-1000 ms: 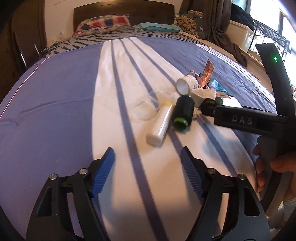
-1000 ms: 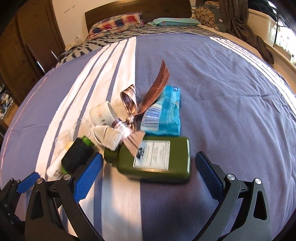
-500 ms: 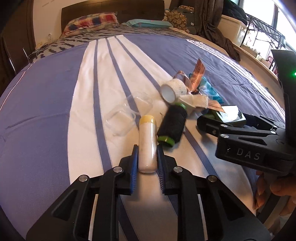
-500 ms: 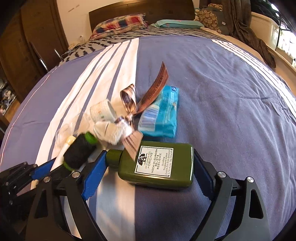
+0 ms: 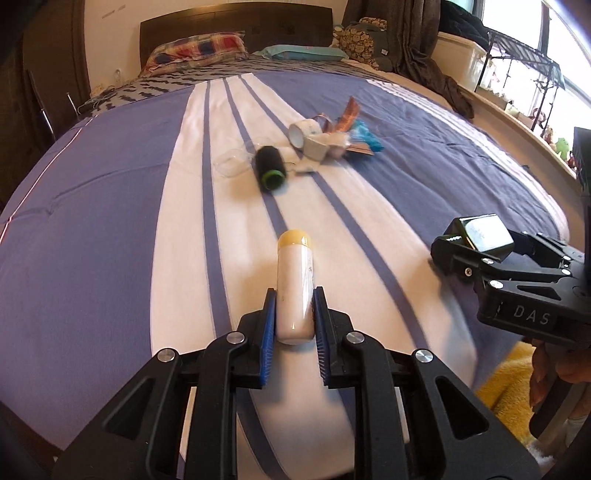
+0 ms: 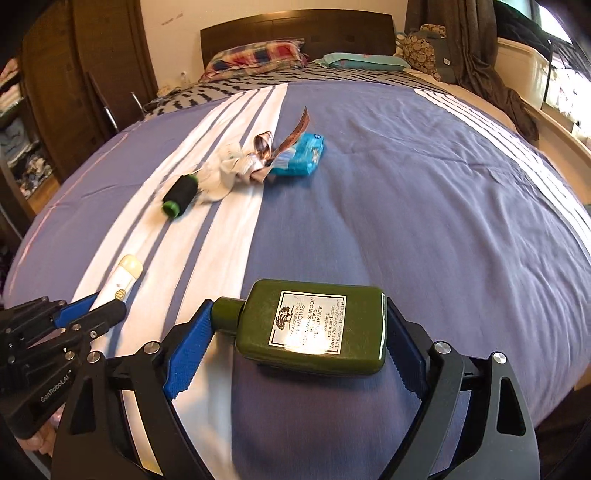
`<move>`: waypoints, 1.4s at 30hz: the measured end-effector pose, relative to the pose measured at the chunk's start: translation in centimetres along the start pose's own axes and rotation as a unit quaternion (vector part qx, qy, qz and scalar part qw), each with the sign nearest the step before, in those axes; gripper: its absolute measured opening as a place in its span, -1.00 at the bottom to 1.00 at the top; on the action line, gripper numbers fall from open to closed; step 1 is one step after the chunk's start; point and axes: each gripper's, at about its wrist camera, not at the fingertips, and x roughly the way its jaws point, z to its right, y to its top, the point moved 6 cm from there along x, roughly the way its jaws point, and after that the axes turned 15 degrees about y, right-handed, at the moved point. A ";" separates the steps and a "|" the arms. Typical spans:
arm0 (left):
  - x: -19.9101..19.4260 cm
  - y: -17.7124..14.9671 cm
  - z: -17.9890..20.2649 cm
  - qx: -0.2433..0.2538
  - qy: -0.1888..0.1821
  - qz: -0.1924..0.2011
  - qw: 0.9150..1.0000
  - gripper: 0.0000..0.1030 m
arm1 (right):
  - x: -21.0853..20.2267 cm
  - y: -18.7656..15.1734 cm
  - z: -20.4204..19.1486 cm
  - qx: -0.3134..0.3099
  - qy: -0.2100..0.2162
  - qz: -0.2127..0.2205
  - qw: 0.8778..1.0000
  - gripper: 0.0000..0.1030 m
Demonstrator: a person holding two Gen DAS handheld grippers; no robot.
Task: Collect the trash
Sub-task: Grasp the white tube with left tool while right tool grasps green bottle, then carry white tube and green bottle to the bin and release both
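Nearest the left camera, the left tool (image 5: 294, 325) is clamped on the lower end of a white tube with a yellow cap (image 5: 294, 284), which sticks out forward above the bed (image 5: 110, 221). Just to its right, the right tool (image 6: 295, 338) grips a flat green bottle (image 6: 314, 328) end to end, one pad on the cap and the other on the base, the label facing up. Both pieces of trash look to be lifted off the cover, so the step in hand is likely carrying them to wherever the trash goes, which is not in view. Doing it well means keeping both grips firm and the wrists steady: the bottle is held at its narrow ends and could pivot or slip out if tilted. Farther up the bed lie a black roll with a green rim (image 5: 270, 168), a clear plastic piece (image 5: 232, 164), a white tape roll (image 5: 304, 131), crumpled wrappers with a brown ribbon (image 6: 295, 131) and a blue packet (image 6: 301, 157). The cover is purple with white stripes; beyond are pillows (image 5: 192, 50), a dark headboard (image 5: 236, 20) and a window on the right.
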 end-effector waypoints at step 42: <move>-0.1 -24.2 6.1 0.010 -0.070 -0.184 0.980 -0.65 | 0.2 -22.1 -1.2 0.050 0.078 -0.162 0.982 0.70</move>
